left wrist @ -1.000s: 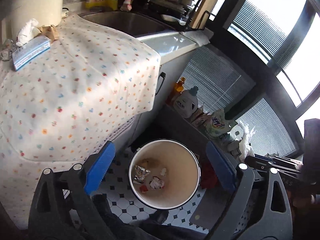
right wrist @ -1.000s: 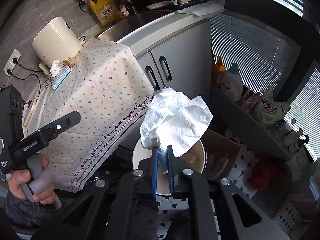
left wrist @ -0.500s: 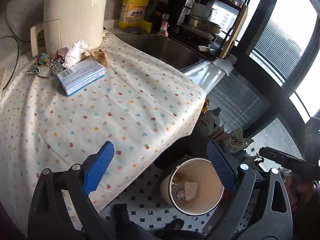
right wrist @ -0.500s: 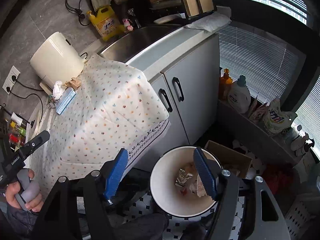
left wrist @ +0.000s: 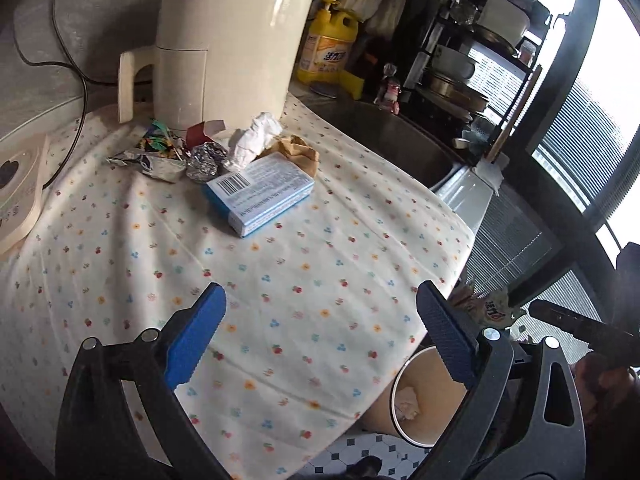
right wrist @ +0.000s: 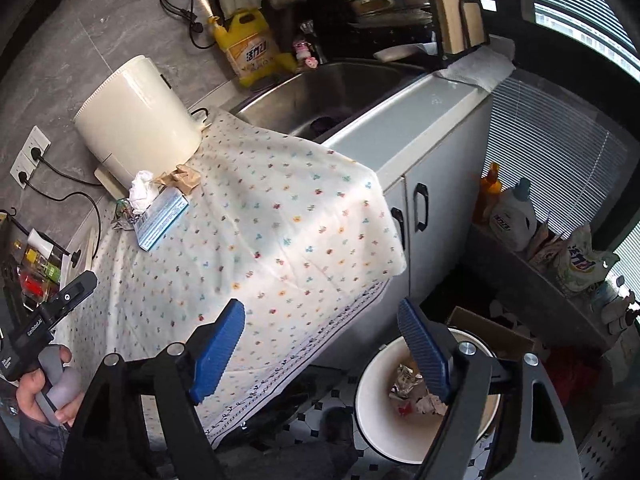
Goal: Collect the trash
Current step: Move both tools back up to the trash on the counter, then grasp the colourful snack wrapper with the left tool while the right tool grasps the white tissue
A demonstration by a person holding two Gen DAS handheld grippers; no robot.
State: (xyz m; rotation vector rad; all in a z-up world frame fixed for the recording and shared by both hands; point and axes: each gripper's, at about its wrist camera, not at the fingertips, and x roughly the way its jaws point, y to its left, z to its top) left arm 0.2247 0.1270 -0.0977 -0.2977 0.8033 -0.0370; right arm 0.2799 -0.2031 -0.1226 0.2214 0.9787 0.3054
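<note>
Tongs first: left gripper (left wrist: 320, 332) sits at lower centre of its view, blue pads spread wide, nothing between them, floral tablecloth (left wrist: 280, 272) under it. Right gripper (right wrist: 322, 350) at lower centre of its view, jaws opening, wide apart, empty; its right pad overlaps the rim of the trash bin (right wrist: 372, 384) in the picture.

Bin is white, round, on the black-and-white tiled floor, lower right of both views, just beside the hanging cloth edge. Crumpled foil, paper and a red scrap lie inside it.

Remaining trash is bunched in the upper left of the left view, on the cloth at the foot of the cream appliance (left wrist: 228, 40): blue-white box (left wrist: 260, 194) nearest, crumpled white tissue (left wrist: 254, 140) touching its far edge, brown paper (left wrist: 298, 152) to the right of that, foil ball (left wrist: 204, 162) and colourful wrappers (left wrist: 154, 152) to the left. Same pile shows at left-centre in the right view.

Sink (right wrist: 320, 96) beyond the cloth, yellow detergent jug (right wrist: 250, 52) behind it. Person's hand (right wrist: 40, 390) on the other gripper's handle at lower left of right view.
</note>
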